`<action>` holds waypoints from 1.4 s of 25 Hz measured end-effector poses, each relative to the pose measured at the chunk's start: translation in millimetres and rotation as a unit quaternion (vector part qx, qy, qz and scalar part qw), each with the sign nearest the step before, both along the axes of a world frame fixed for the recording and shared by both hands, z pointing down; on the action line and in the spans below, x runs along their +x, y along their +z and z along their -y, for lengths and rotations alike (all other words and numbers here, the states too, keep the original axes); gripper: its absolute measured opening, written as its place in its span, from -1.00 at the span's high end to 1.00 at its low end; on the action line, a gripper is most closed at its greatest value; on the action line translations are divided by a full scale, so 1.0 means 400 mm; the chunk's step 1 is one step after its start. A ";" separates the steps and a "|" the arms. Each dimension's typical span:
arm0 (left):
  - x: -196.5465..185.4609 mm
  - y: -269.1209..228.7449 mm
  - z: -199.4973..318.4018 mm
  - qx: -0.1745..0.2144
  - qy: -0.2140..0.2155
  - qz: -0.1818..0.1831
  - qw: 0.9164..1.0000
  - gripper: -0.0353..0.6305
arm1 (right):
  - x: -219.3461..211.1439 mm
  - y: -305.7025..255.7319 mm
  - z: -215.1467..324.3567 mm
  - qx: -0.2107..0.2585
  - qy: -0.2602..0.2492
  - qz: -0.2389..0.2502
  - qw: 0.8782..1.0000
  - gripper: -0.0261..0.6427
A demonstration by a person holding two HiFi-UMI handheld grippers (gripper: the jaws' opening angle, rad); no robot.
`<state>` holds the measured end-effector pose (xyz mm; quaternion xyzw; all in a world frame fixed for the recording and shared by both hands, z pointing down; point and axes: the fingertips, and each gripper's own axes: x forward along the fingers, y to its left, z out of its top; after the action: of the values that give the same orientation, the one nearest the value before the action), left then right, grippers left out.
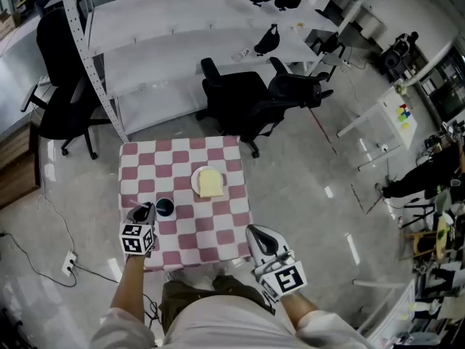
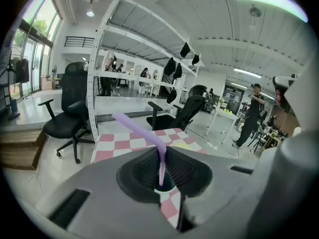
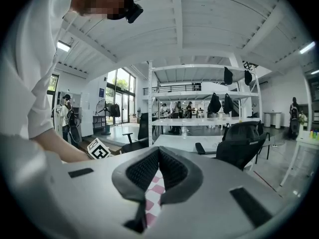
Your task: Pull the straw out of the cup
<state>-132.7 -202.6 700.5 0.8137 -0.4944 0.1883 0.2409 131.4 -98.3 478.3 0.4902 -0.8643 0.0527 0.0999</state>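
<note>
A dark cup (image 1: 165,207) stands near the left edge of the pink-and-white checked table (image 1: 218,150). My left gripper (image 1: 148,209) hovers just left of and over it, shut on a purple bendy straw (image 2: 161,156). In the left gripper view the straw runs upright between the pads, and its bent top leans off to the upper left. Its lower end hangs at the mouth of the cup (image 2: 164,187); I cannot tell whether it is inside. My right gripper (image 1: 252,230) waits at the table's near right corner, jaws shut (image 3: 158,152) with nothing between them.
A pale plate with a yellow slab (image 1: 209,182) lies mid-table, to the right of the cup. Beyond the table stand black office chairs (image 1: 240,100) and a white shelving rack (image 1: 174,49). Another black chair (image 1: 62,86) is at the left. A cable trails on the floor (image 1: 43,260).
</note>
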 end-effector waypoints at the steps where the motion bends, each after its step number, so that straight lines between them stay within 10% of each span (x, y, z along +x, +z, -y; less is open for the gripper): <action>1: 0.001 -0.018 -0.004 0.005 0.003 -0.001 1.000 0.79 | -0.004 -0.001 0.001 0.001 -0.002 0.002 1.000 0.91; 35: 0.017 -0.556 -0.185 0.161 0.066 0.010 0.985 0.79 | -0.101 -0.043 0.047 0.033 -0.045 0.032 0.998 0.91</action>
<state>-125.8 -128.6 478.0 0.8709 -0.4655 0.1300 0.0887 91.0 -117.1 461.2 0.4518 -0.8895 0.0353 0.0577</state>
